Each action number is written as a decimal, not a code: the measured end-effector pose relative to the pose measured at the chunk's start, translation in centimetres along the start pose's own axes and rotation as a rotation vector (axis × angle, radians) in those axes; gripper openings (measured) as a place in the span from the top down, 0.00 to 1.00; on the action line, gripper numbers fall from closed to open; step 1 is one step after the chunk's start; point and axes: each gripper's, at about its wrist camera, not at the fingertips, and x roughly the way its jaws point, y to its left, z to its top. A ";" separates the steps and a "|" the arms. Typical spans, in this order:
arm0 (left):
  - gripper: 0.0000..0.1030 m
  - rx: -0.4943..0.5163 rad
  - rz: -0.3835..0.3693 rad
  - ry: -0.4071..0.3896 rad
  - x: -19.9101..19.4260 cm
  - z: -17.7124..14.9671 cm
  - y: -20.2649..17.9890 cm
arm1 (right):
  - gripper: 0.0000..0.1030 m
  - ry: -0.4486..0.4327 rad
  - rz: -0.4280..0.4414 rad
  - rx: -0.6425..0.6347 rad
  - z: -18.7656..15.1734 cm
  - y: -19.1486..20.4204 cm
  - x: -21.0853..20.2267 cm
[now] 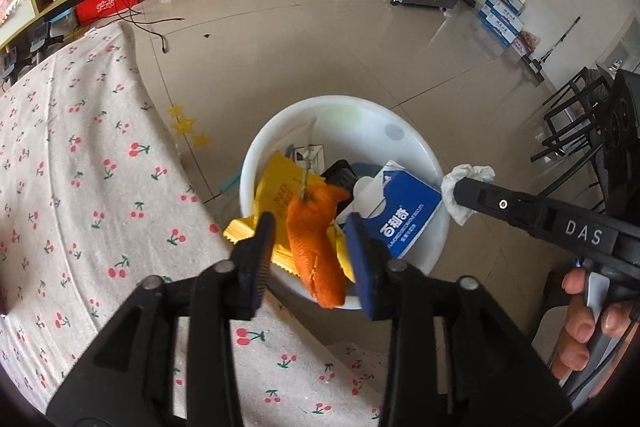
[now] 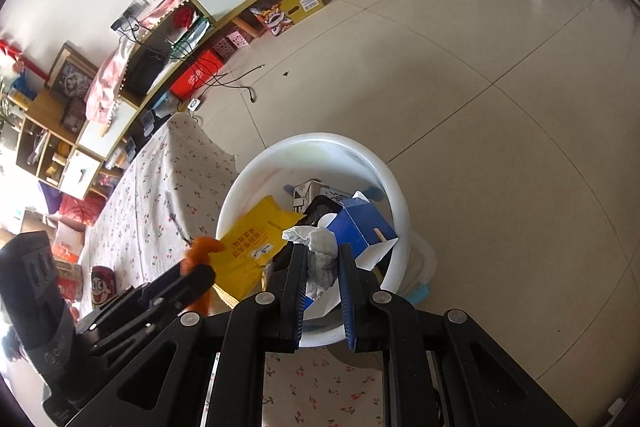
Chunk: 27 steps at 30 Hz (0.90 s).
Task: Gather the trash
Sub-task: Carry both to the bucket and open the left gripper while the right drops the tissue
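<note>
Drop step, by the look of it, over the bin (image 1: 404, 131). Left gripper (image 1: 310, 259): jaws part open, peel (image 1: 316, 247) hanging between the pads at lower centre of the left view, apparently loose, no pad plainly pressing it. Right gripper (image 2: 320, 279): jaws nearly closed, clamped on a tissue (image 2: 318, 259) just above the bin's near rim, lower centre of the right view. Next move, as a judgement: widen the right jaws so the tissue falls inside, beside the blue carton (image 2: 362, 227) and yellow bag (image 2: 256, 243). Outward: cloth (image 1: 80, 187) at left, can (image 2: 103, 286) at lower left.
</note>
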 end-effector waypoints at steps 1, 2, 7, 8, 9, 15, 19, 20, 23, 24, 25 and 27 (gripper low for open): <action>0.47 -0.006 0.000 -0.013 -0.4 -0.2 0.2 | 0.84 0.000 0.000 0.003 0.0 0.0 0.0; 0.47 -0.014 -0.005 -0.019 -0.8 -0.3 0.5 | 0.84 0.000 -0.001 0.005 0.0 -0.1 0.1; 0.43 -0.037 -0.007 -0.026 -2.5 -1.2 1.8 | 0.83 0.004 0.000 0.006 -0.1 0.3 0.2; 0.37 -0.041 -0.005 -0.030 -3.0 -1.4 2.1 | 0.83 0.003 0.003 0.004 -0.1 0.4 0.3; 0.35 -0.046 -0.001 -0.036 -3.3 -1.6 2.5 | 0.83 0.001 0.007 0.003 -0.1 0.6 0.3; 0.23 -0.067 0.033 -0.055 -6.0 -3.7 5.0 | 0.45 -0.007 0.016 0.019 0.1 1.1 0.1; 0.20 -0.098 0.063 -0.056 -7.9 -5.0 7.2 | 0.44 -0.016 0.006 0.000 -0.1 1.9 -0.6; 0.19 -0.104 0.073 -0.060 -8.4 -5.3 7.7 | 0.43 -0.017 -0.002 -0.007 -0.2 2.2 -0.8; 0.15 -0.115 0.104 -0.071 -9.8 -6.2 9.3 | 0.40 -0.023 -0.020 -0.037 -0.5 3.1 -1.2; 0.14 -0.118 0.115 -0.073 -10.1 -6.5 9.9 | 0.39 -0.025 -0.023 -0.045 -0.7 3.4 -1.3; 0.13 -0.123 0.127 -0.074 -10.6 -6.8 10.4 | 0.38 -0.025 -0.026 -0.053 -0.8 3.8 -1.3; 0.13 -0.131 0.150 -0.074 -11.2 -7.5 11.5 | 0.36 -0.024 -0.028 -0.065 -1.1 4.5 -1.4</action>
